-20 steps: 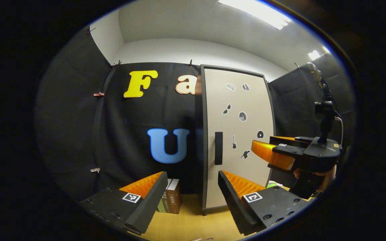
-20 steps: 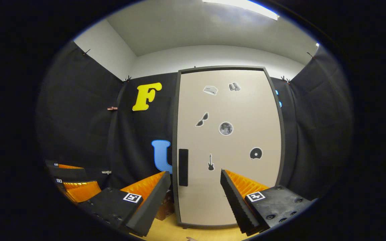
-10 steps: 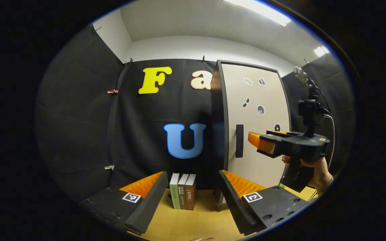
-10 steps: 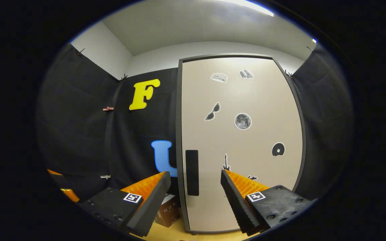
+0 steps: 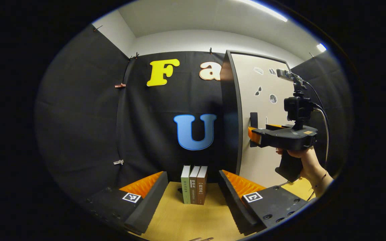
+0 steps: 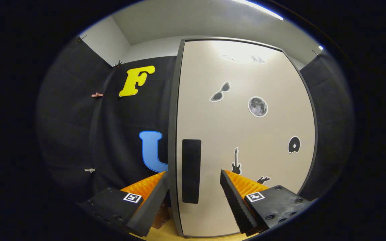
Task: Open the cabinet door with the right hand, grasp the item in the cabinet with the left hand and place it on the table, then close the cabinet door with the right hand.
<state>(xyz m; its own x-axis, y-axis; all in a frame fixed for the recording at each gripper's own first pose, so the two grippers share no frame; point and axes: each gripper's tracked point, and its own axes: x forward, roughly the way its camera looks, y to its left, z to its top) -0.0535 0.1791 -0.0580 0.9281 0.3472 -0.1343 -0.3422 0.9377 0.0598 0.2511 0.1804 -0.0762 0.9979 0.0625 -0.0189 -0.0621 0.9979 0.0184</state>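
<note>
Cabinet door (image 6: 246, 134) shut, its dark handle (image 6: 191, 170) just ahead between the wide-open, empty right claw (image 6: 193, 201), left claw (image 5: 191, 197) likewise spread and empty, three upright books (image 5: 194, 189) on the surface (image 5: 186, 224) ahead of it.

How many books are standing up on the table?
3, side by side against the black wall: a green book, a brown book, and a darker brown book. Others may hide behind the cabinet.

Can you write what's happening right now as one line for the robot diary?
step: reaching for door | right gripper: open, handle between its fingers | cabinet door: shut | left gripper: open, facing books on table
</note>
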